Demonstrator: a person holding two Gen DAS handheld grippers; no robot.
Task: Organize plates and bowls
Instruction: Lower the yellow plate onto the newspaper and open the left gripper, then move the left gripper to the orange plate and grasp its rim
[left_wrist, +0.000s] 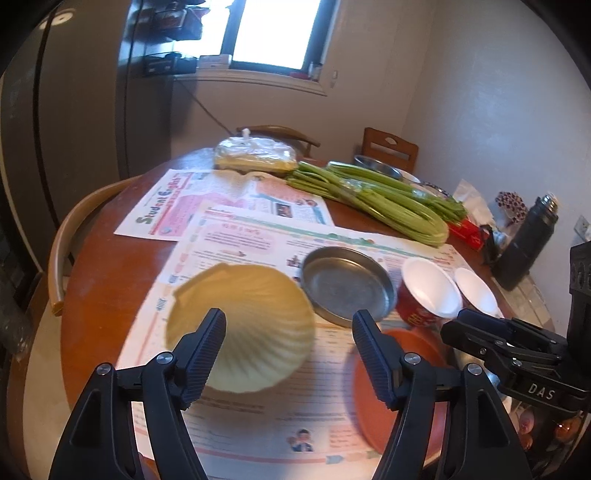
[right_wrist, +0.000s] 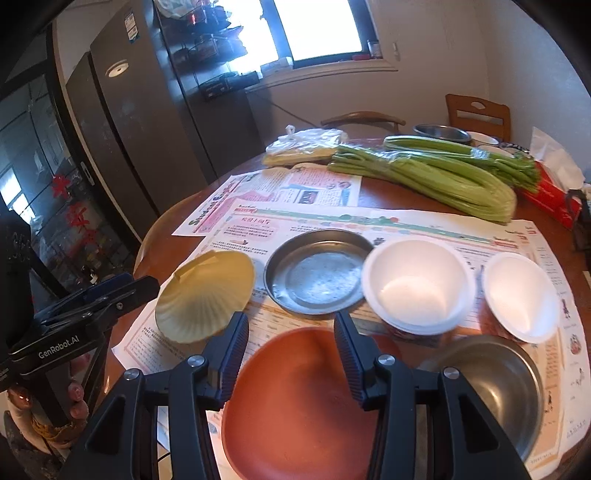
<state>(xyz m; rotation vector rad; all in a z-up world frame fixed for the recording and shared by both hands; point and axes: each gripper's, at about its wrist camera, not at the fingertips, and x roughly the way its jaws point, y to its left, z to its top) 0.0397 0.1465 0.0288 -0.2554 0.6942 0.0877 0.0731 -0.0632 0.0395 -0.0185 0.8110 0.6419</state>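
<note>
Celery (right_wrist: 443, 177) is laid at twelve o'clock beyond a newspaper (left_wrist: 162, 214) headed "Student English". The shell plate (left_wrist: 251, 295) is seen under the released left gripper (left_wrist: 288, 317). The right gripper (right_wrist: 291, 317) is held apart, empty, over the orange plate (right_wrist: 295, 398).

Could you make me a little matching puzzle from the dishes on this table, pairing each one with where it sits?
Things:
1. cream shell-shaped dish
2. flat round metal plate
3. terracotta-orange round plate
4. small white foam bowl

Places, as the right wrist view shows them:
A. nearest the camera, under the gripper fingers
B. far right of the row, on the newspaper
C. far left of the row
D. between the shell dish and the larger white cup

Pairs: 1-C, 2-D, 3-A, 4-B
</note>
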